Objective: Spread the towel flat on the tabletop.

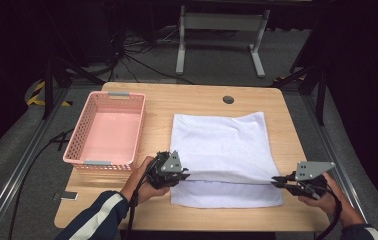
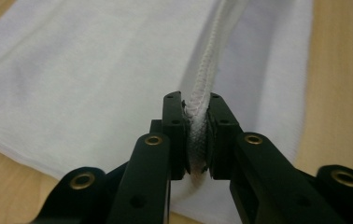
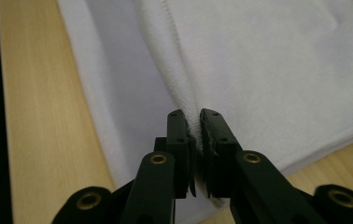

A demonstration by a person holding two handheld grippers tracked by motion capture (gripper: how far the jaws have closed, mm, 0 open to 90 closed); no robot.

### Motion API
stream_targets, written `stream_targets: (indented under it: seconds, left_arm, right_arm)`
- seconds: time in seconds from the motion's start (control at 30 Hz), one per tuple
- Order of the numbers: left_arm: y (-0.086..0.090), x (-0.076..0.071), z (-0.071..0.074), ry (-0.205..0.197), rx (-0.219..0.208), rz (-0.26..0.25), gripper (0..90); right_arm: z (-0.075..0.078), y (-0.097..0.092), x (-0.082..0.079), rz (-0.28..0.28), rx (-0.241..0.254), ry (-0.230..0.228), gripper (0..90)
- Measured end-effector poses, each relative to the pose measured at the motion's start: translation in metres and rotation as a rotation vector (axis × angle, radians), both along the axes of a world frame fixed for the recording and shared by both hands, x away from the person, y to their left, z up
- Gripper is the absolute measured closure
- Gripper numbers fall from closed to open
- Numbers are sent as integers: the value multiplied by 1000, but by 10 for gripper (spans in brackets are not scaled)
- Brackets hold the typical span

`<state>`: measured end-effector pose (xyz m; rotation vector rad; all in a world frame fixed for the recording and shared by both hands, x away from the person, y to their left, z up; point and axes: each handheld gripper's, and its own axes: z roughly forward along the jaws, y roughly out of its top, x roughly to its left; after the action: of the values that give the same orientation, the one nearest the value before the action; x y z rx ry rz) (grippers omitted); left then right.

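Wooden worktop (image 1: 197, 97), dark room w/ cables behind. White cloth (image 1: 227, 145) is spread centre-right, pink basket (image 1: 108, 131) just left. Near hem is pinched at both corners by left gripper (image 1: 183, 173) & right gripper (image 1: 276, 181), stretched taut above worktop.

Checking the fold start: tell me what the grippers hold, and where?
Both hold the white towel: left gripper and right gripper each pinch its stitched hem.

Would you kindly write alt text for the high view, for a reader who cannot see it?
A person's two tongs, left and right, pinch the near hem of a white cloth and stretch it taut above a wooden table. A pink basket sits to the left.
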<state>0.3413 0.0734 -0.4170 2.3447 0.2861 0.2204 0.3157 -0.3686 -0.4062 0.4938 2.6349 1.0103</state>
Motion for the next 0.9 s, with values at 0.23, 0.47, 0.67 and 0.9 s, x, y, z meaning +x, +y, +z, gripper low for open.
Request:
stream_targets:
  seconds: [0.23, 0.47, 0.67, 0.9]
  left_arm:
    - [7, -30, -16, 65, 19, -19, 700]
    - [11, -9, -14, 75, -91, 118, 623]
    - [3, 14, -29, 69, -1, 117, 703]
    - [4, 15, -41, 116, 61, 90, 707]
  right_arm:
    - [-16, -15, -21, 43, -11, 72, 713]
    - [-5, -16, -6, -143, 69, 16, 678]
    - [-19, 5, 24, -178, 40, 90, 758]
    - [-33, 7, 23, -92, -65, 203, 741]
